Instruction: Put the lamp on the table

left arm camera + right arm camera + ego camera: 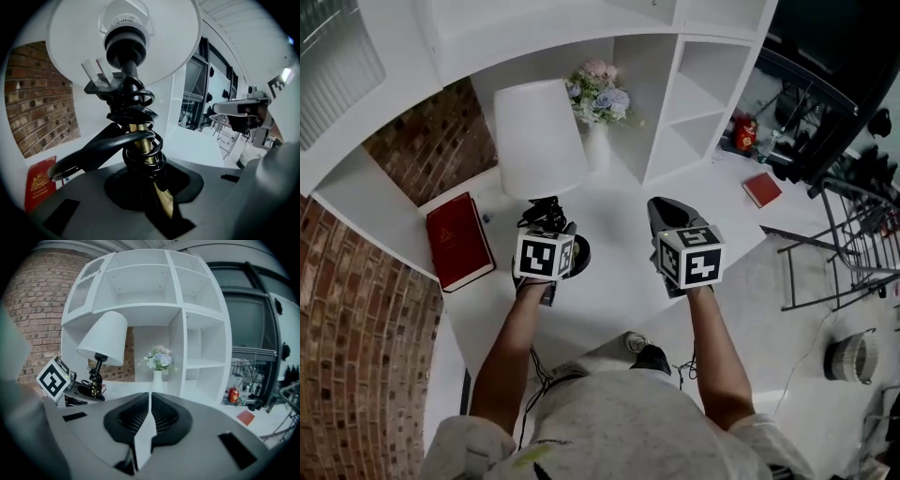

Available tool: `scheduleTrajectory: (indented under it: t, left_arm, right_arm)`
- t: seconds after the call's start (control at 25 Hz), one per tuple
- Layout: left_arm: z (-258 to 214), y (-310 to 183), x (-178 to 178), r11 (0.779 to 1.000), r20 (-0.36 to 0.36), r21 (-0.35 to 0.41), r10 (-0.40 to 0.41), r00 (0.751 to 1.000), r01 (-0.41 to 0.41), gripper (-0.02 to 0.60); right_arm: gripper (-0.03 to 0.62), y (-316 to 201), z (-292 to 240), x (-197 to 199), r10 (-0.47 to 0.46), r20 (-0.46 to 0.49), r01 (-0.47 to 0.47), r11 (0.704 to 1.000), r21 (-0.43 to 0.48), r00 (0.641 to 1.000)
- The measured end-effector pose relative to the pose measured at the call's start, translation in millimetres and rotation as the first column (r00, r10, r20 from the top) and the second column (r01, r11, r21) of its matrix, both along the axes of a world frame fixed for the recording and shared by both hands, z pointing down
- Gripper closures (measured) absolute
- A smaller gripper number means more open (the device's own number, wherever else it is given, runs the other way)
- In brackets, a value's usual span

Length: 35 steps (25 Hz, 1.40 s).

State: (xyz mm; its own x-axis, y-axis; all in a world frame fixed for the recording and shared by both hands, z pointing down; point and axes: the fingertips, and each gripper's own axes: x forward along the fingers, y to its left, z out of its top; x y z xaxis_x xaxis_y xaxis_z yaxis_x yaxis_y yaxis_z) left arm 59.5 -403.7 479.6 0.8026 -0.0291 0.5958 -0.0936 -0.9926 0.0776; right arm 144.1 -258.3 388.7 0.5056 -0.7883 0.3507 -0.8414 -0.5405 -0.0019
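Observation:
The lamp (539,136) has a white shade, a brass stem (143,140) with black cord coiled round it, and a round black base (579,254). It leans slightly over the white table (619,286), in front of the shelf unit. My left gripper (546,217) is shut on the stem low down, just above the base, and I cannot tell whether the base touches the table. The brass stem runs between the jaws of the left gripper (157,187). My right gripper (666,214) hovers to the lamp's right, shut and empty. In the right gripper view, that gripper (149,413) faces the lamp (105,338).
A red book (459,241) lies on the table left of the lamp. A white vase of flowers (598,108) stands in the shelf unit (675,84) behind. A smaller red book (761,189) and a red object (744,133) lie at the right. Metal racks (834,244) stand beyond the table.

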Motion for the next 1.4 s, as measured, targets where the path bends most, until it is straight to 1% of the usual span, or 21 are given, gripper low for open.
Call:
scheduleTrajectory:
  t: [0.24, 0.44, 0.68, 0.92, 1.12, 1.32, 1.4]
  left_arm:
    - [1.6, 23.1, 33.7, 0.998, -0.043, 0.009, 0.055, 0.998, -0.055, 0.486]
    - [9.5, 42.7, 58.8, 0.994, -0.046, 0.009, 0.105, 0.993, -0.105, 0.486]
    - [18.6, 71.1, 87.7, 0.99, -0.066, 0.014, 0.142, 0.988, -0.142, 0.487]
    - [26.2, 90.6, 118.4, 0.985, -0.077, 0.039, 0.172, 0.982, -0.169, 0.488]
    - [33.6, 110.8, 139.9, 0.979, -0.082, 0.055, 0.201, 0.976, -0.197, 0.489]
    - [40.5, 126.4, 160.4, 0.974, -0.097, 0.075, 0.222, 0.97, -0.216, 0.489]
    - [44.3, 128.1, 168.7, 0.973, -0.101, 0.093, 0.22, 0.97, -0.211, 0.491]
  right_arm:
    - [0.589, 39.0, 8.9, 15.3, 0.089, 0.014, -0.089, 0.996, -0.019, 0.996]
    - [0.589, 67.2, 15.4, 22.7, 0.153, 0.017, -0.153, 0.988, -0.03, 0.988]
    - [0.589, 98.7, 23.6, 36.8, 0.209, 0.03, -0.207, 0.977, -0.051, 0.977]
    - [0.589, 114.9, 30.1, 52.2, 0.227, 0.028, -0.224, 0.972, -0.072, 0.974]
    - [0.589, 124.2, 43.0, 63.0, 0.23, 0.049, -0.226, 0.971, -0.083, 0.972]
    - [0.589, 131.0, 47.2, 82.5, 0.232, 0.051, -0.227, 0.97, -0.088, 0.971]
    - [0.589, 131.7, 50.7, 90.9, 0.23, 0.054, -0.225, 0.97, -0.091, 0.972]
